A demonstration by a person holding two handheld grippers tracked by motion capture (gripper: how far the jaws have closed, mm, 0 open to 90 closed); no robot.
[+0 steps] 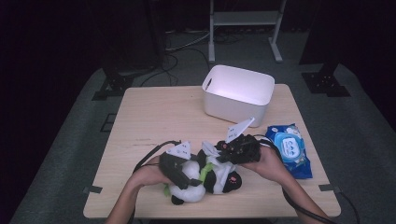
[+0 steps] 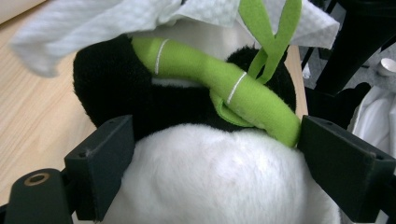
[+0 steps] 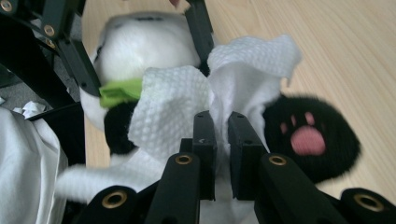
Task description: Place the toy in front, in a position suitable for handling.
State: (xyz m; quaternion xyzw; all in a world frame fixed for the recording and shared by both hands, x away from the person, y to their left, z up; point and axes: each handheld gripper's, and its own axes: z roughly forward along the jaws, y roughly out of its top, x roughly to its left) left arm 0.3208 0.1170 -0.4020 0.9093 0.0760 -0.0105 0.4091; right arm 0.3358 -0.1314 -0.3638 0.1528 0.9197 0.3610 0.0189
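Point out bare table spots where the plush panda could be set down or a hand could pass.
Free: the wooden table's left half, from the white plastic bin to the left edge, and the front-right corner below the blue wet-wipes pack. Crowded: front centre, where both grippers work on the black-and-white plush panda, and the gap between bin and pack.

In the high view the hands and both grippers cover much of the plush panda (image 1: 205,184), its face out of sight, while the print on the blue wipes packet (image 1: 290,148) is too small to read and the forearms run off the bottom edge.
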